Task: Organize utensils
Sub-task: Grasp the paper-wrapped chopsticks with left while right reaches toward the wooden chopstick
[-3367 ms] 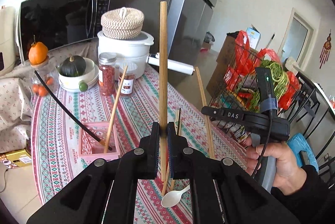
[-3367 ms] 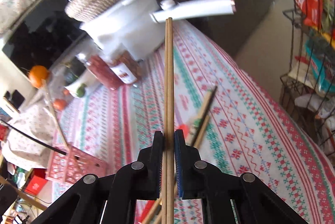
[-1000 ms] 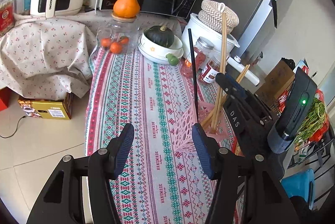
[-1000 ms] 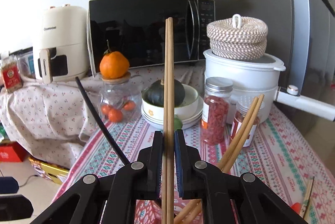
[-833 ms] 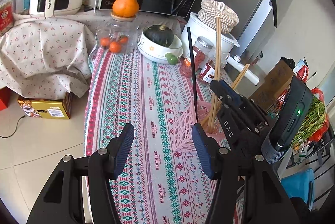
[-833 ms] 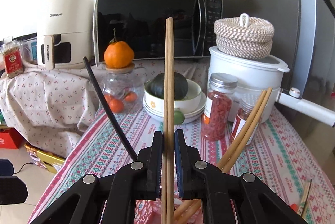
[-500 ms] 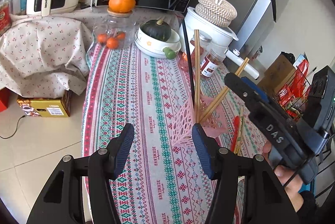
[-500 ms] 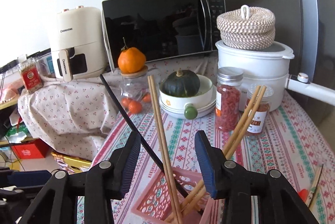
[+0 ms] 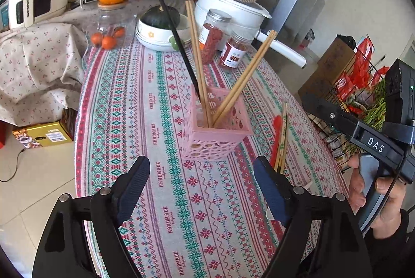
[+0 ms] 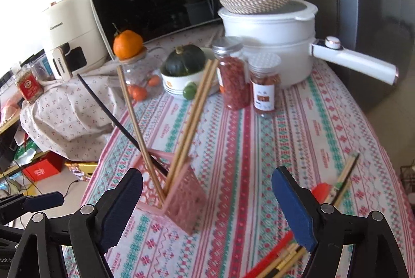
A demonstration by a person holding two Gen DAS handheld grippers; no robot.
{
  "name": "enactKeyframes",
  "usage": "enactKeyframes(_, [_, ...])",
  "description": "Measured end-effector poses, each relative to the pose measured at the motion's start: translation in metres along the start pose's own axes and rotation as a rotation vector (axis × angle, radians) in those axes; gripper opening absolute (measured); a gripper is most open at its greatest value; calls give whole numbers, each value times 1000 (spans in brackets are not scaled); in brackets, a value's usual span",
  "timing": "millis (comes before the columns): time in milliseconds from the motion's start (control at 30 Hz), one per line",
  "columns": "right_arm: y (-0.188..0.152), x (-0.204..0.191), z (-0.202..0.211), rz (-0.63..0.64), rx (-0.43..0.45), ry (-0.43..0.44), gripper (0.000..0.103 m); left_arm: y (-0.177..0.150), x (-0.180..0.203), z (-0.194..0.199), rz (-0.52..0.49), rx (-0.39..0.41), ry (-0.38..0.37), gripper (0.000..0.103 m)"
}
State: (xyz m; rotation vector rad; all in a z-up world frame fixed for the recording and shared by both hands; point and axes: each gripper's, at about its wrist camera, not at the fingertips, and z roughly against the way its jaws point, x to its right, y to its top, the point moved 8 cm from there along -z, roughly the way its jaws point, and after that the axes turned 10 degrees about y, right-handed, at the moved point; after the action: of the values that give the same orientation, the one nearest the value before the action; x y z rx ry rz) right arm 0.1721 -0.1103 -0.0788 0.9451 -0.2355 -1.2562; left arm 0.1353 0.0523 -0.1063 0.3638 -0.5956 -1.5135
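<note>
Left wrist view, holder: pink perforated holder [image 9: 215,130] upright on the striped tabletop [image 9: 155,96], near its middle, just ahead of the left tongs [image 9: 207,189].
Sorted so far: two pairs of wooden chopsticks [image 9: 198,62] and one black chopstick [image 9: 176,39] standing in the holder, leaning apart against its rim.
Left over, left view: loose wooden chopsticks [image 9: 282,137] with a red utensil [image 9: 276,137] flat on the cloth just to the right of the holder; small white spoon tip [image 9: 308,185] showing past the right-hand finger.
Left over, right wrist view: more chopsticks [image 10: 345,179] lying well right of the holder [image 10: 176,189], plus a red-and-wood bundle [image 10: 280,259] at the lower edge; exact count hard to tell.
Progress, as a judgement: roughly half done, with several loose pieces not yet gathered.
Left tongs: spread wide, nothing between the fingers, hovering above the tabletop and aimed at the holder from the near edge.
Right tongs [image 10: 207,200]: spread wide as well, empty, raised above the cloth with the holder low between the fingers and slightly to the left.
Right hand [image 9: 376,197]: wrapped round the handle at the right edge of the left view, device tilted toward the tabletop.
Likely next, as a judgement: a reach toward the loose chopsticks on the right side.
</note>
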Motion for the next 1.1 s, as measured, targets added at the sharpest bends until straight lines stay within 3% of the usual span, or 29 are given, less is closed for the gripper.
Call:
enactKeyframes(167, [-16,48,11,-112,-59,-72,90,-9,30,-7,-55,-28,-2,89])
enactKeyframes(300, [-37,92,15,-236,-154,-149,92,-18,58,-16,-108,-51,-4,91])
enactKeyframes(467, [-63,132,16,-379,-260,-142,92,-34,98,-31,-190,-96,-12,91])
enactKeyframes(800, [-82,184,31,-453,-340,-236,92,-33,154,-70,-286,-169,-3,90])
enactKeyframes(967, [-89,202,29,-467,-373,-277,92,-16,184,-103,-303,-248,-35,51])
enactKeyframes(1100, [-94,211,22,-502,-401,-266,92,0,215,-132,-308,-284,-95,30])
